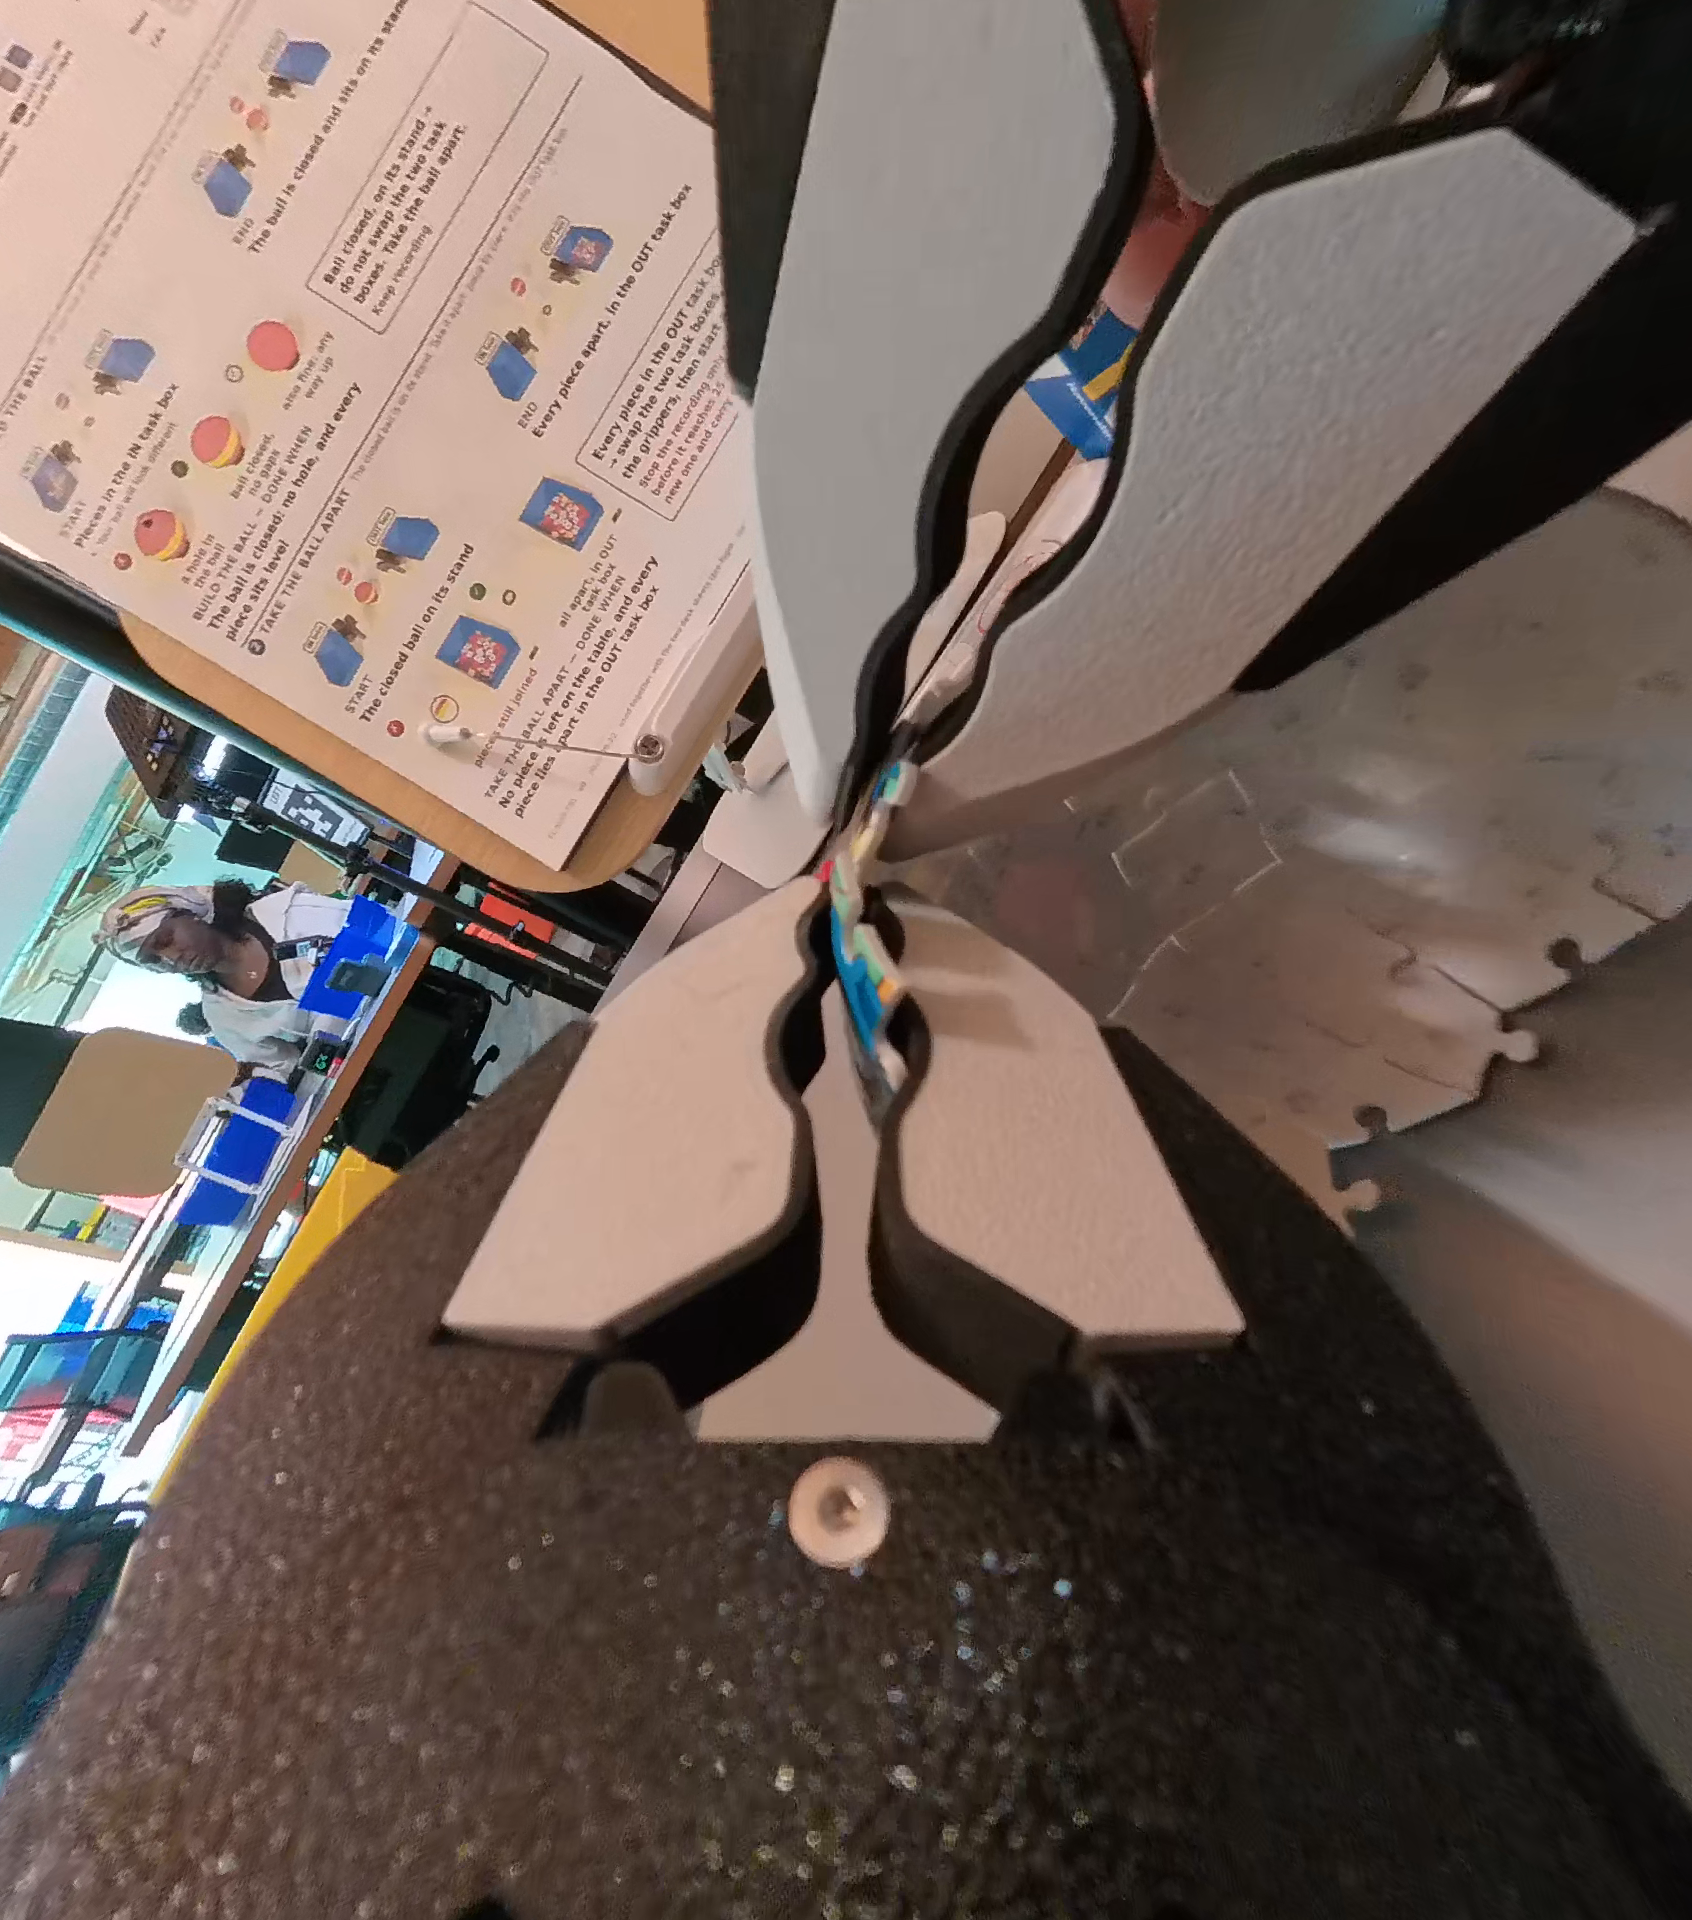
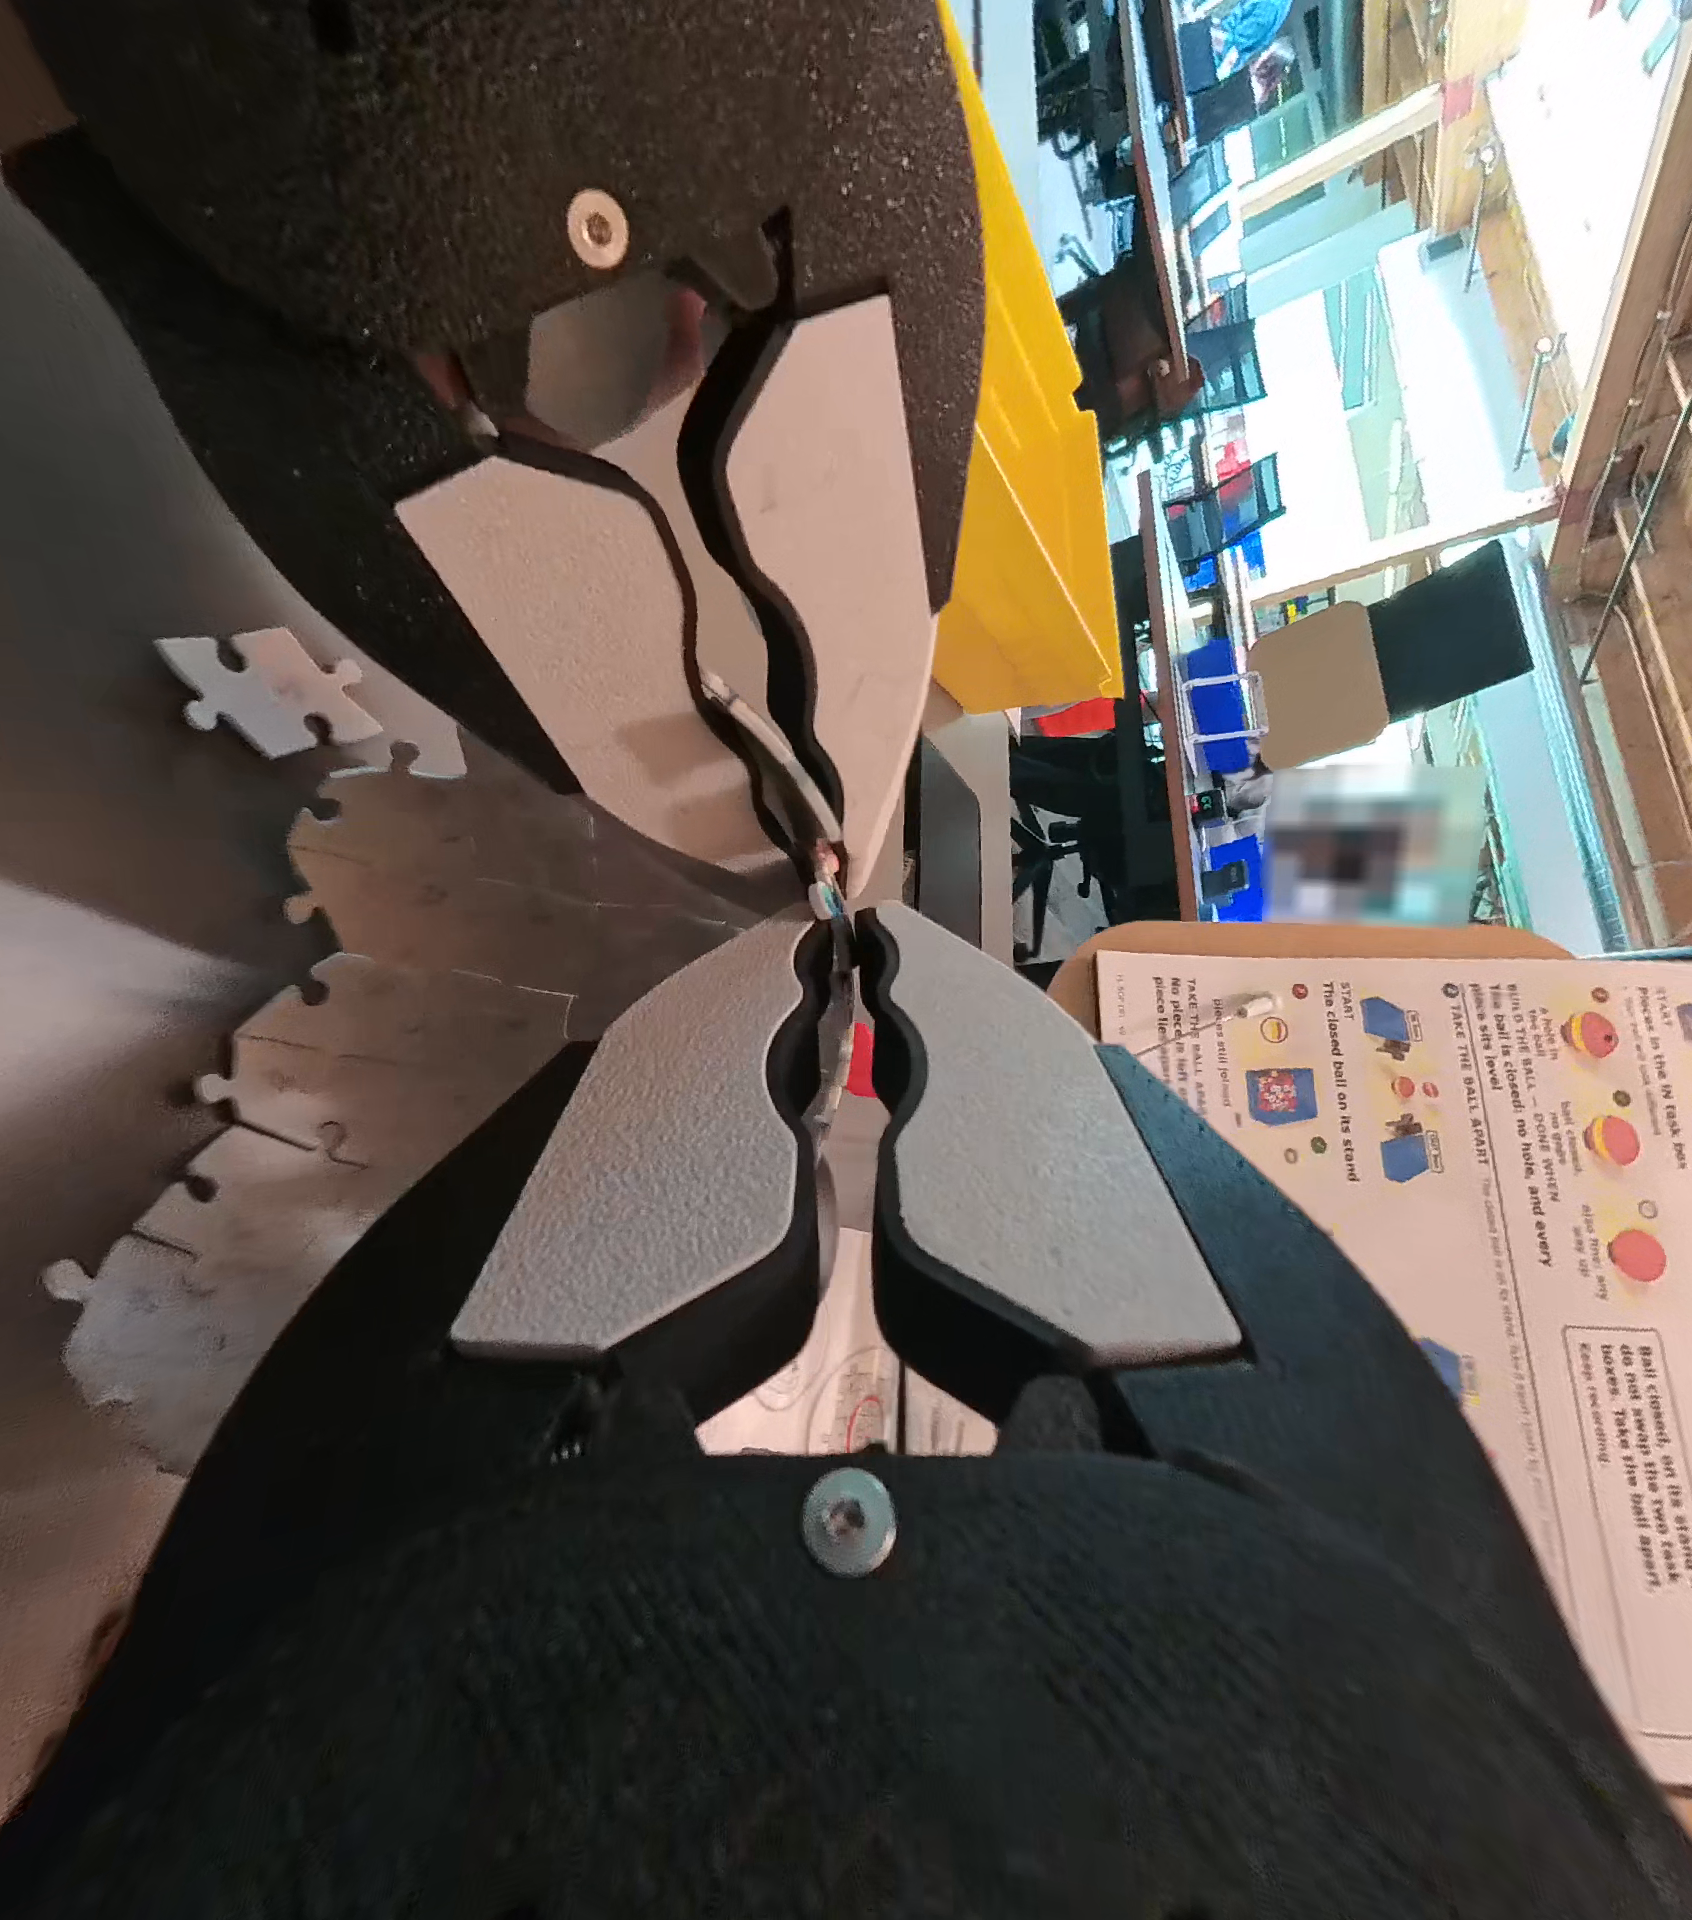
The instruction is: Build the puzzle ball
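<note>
The left gripper (image 1: 857, 997) and right gripper (image 2: 847, 997) meet tip to tip, each nearly closed on the same thin, coloured puzzle piece (image 1: 863, 935), seen edge-on with its long axis along the fingers. Just beside their tips spreads the joined sheet of pieces (image 1: 1444, 831), grey back showing and knobbed edge open. By my judgement the puzzle ball is partly built, far from closed.

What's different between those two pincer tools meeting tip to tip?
The left gripper has a rough, speckled black body; the right gripper has a smoother one. In the right wrist view, the left gripper enters from above, the right gripper from below. Both have grey fingers, shut on thin puzzle pieces.
</note>
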Motion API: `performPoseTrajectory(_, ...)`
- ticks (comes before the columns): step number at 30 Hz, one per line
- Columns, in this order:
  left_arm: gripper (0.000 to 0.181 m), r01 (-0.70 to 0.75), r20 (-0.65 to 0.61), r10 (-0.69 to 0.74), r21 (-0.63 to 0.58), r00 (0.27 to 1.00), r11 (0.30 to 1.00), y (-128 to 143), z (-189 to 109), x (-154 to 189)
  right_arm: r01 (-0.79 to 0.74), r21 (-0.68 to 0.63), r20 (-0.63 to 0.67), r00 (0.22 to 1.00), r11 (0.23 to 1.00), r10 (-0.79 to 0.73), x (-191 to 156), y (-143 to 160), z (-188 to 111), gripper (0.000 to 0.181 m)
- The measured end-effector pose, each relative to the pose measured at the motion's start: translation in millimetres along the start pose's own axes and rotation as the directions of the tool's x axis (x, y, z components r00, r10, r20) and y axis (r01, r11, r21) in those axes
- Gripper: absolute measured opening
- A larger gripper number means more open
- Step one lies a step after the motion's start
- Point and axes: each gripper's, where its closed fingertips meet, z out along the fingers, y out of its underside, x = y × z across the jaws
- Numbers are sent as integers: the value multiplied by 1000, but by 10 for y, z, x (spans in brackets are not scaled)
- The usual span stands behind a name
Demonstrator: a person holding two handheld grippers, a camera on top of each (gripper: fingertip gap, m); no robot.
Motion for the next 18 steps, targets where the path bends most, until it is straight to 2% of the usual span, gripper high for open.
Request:
performPoseTrajectory(4,3,-1,-12,1,12,1000,1000,1,21,3,-73,14,8,997,997,73,7,16,6,5)
performPoseTrajectory(12,6,-126,0,126,-30,992,992,26,60,2,-5,-28,1,1000,1000,5,-8,62,26,4)
performPoseTrajectory(15,7,-126,13,126,-33,992,992,9,59,-4,-7,-15,-10,1000,1000,7,7,58,11,4)
performPoseTrajectory(18,8,-134,29,135,-40,990,990,12,70,-9,-37,-6,-16,999,999,37,42,69,-17,12)
